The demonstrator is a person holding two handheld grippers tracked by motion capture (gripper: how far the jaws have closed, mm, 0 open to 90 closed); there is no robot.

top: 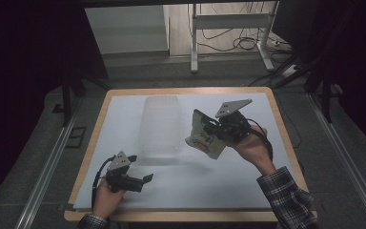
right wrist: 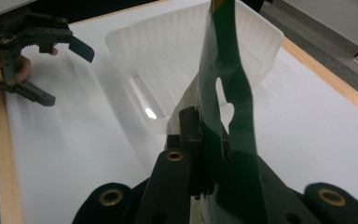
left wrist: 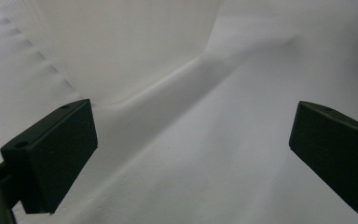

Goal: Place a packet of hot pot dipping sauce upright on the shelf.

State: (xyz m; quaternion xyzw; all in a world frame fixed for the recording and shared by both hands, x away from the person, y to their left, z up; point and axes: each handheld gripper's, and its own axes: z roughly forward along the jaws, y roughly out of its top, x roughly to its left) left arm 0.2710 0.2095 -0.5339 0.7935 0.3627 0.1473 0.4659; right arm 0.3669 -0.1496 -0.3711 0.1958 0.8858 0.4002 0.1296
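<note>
A green and white snack bag (top: 204, 137) hangs tilted above the table, just right of a translucent white plastic tub (top: 161, 126). My right gripper (top: 210, 130) is shut on the bag's edge. In the right gripper view the bag (right wrist: 223, 84) stands edge-on between the jaws, with the tub (right wrist: 177, 56) lying beyond it. My left gripper (top: 140, 168) rests low near the table's front left, open with nothing between its jaws. The left gripper view shows the left gripper (left wrist: 191, 140) with its jaws spread wide, facing the tub's wall (left wrist: 135, 46). The left gripper (right wrist: 65, 74) appears farther off in the right gripper view.
The white table top (top: 248, 181) has a wooden rim (top: 286, 138). Dark floor, metal rails and a desk frame (top: 231, 28) with cables lie beyond the far edge.
</note>
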